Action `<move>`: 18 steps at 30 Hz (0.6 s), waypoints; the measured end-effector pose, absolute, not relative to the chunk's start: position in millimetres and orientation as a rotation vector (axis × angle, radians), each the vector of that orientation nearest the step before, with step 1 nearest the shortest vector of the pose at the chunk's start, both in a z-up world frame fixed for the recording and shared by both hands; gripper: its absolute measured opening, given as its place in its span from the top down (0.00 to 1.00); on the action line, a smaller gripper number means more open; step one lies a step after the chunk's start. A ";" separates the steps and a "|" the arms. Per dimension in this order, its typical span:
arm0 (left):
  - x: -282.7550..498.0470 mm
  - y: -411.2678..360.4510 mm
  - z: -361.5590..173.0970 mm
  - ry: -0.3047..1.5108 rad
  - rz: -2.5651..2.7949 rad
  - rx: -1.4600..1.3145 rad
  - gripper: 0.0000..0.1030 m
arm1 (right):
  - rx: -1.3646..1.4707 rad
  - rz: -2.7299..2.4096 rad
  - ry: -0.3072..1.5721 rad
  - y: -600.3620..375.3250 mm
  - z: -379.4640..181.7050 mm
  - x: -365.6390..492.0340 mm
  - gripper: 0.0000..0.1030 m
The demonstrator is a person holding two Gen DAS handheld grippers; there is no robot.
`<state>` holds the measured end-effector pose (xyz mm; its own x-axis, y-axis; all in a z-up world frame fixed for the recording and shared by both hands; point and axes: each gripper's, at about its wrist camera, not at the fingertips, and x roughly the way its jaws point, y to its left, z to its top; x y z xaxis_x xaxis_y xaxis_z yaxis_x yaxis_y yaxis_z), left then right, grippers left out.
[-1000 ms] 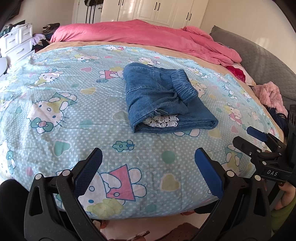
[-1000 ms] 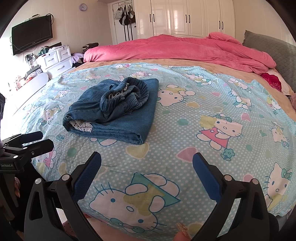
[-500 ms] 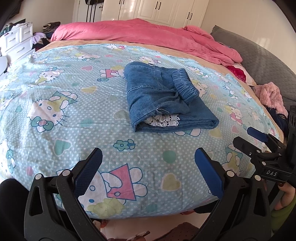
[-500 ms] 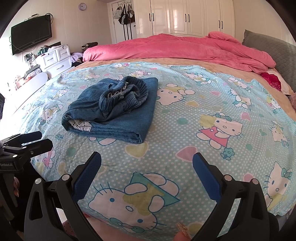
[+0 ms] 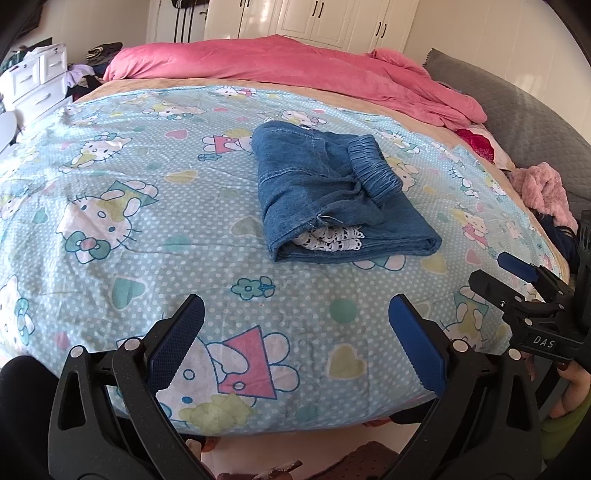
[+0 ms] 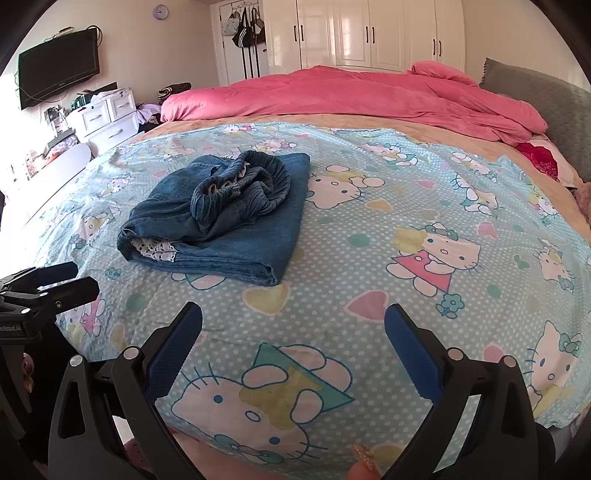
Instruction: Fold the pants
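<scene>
Blue denim pants (image 5: 332, 199) lie folded in a compact bundle on the Hello Kitty sheet (image 5: 147, 229), with the elastic waistband on top and white lace showing at the near edge. They also show in the right wrist view (image 6: 225, 221), left of centre. My left gripper (image 5: 295, 343) is open and empty, held over the near edge of the bed, well short of the pants. My right gripper (image 6: 293, 347) is open and empty too, near the bed edge and to the right of the pants. Each gripper shows in the other's view, the right one (image 5: 517, 284) and the left one (image 6: 48, 284).
A pink duvet (image 5: 295, 70) is bunched along the far side of the bed. A grey headboard cushion (image 5: 517, 110) and pink fluffy clothing (image 5: 543, 188) are at the right. White drawers (image 6: 107, 118) and a wall TV (image 6: 59, 66) stand at the left, wardrobes (image 6: 369, 33) behind.
Both grippers have drifted slightly back from the pants and stay open. The folded pants have not moved.
</scene>
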<state>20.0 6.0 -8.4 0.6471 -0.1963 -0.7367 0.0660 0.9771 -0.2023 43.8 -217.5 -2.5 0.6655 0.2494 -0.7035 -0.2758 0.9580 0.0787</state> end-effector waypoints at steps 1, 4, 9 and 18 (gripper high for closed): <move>20.3 6.0 -8.3 0.856 -0.151 -0.162 0.09 | -0.036 0.295 0.790 -217.7 -2.7 43.9 0.04; 20.9 6.1 -8.9 0.858 -0.147 -0.161 0.09 | -0.039 0.293 0.793 -217.4 -3.0 45.3 0.04; 23.3 9.2 -9.2 0.858 -0.141 -0.167 0.09 | -0.039 0.277 0.805 -219.1 -4.5 48.4 0.04; 35.9 26.1 -5.3 0.859 -0.069 -0.117 0.09 | -0.009 0.198 0.807 -247.6 -2.7 68.0 0.04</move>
